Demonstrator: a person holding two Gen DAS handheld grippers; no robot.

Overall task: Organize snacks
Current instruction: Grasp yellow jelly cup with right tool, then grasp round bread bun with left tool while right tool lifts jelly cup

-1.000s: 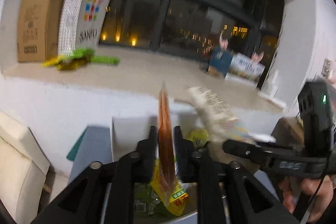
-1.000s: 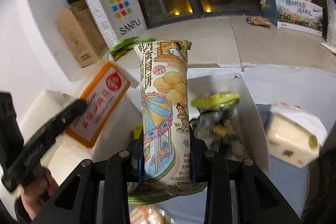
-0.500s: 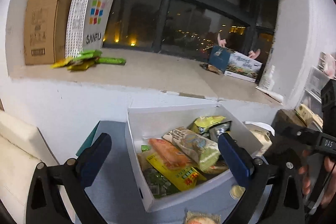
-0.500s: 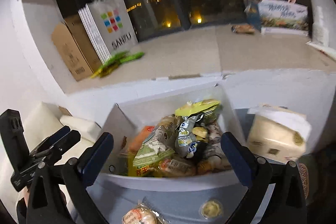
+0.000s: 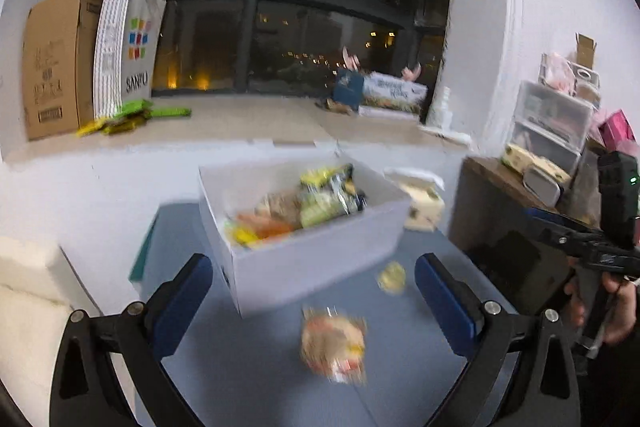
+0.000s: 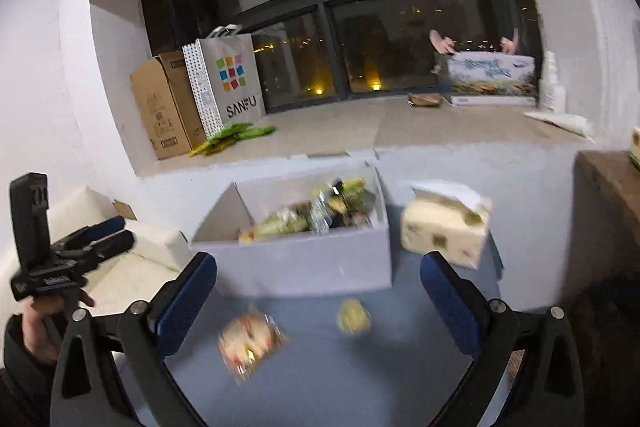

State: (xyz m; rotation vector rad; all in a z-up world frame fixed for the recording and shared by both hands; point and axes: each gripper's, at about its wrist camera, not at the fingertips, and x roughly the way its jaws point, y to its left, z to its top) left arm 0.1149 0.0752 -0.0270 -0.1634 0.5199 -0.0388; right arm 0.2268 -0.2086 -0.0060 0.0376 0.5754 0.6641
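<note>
A white cardboard box (image 5: 312, 263) (image 6: 304, 267) stands on the blue table and holds several snack packets (image 5: 316, 199) (image 6: 320, 215). A clear-wrapped bun packet (image 5: 334, 345) (image 6: 250, 343) and a small round yellow snack (image 5: 391, 278) (image 6: 354, 315) lie on the table in front of it. My left gripper (image 5: 312, 295) is open and empty, held back above the bun packet. My right gripper (image 6: 316, 299) is open and empty, in front of the box. Each gripper also shows in the other's view: the right (image 5: 592, 251), the left (image 6: 92, 243).
A tissue pack (image 5: 424, 203) (image 6: 444, 227) sits right of the box. Behind is a window ledge with a carton (image 6: 164, 107), a SANFU bag (image 6: 228, 83) and green packets (image 6: 232, 135). A dark side table (image 5: 512, 227) stands right, a cream cushion (image 6: 120, 267) left.
A second ago each gripper was shut on a snack packet over the box. Both opened and dropped them in. Since then both have pulled back from the box, still open.
</note>
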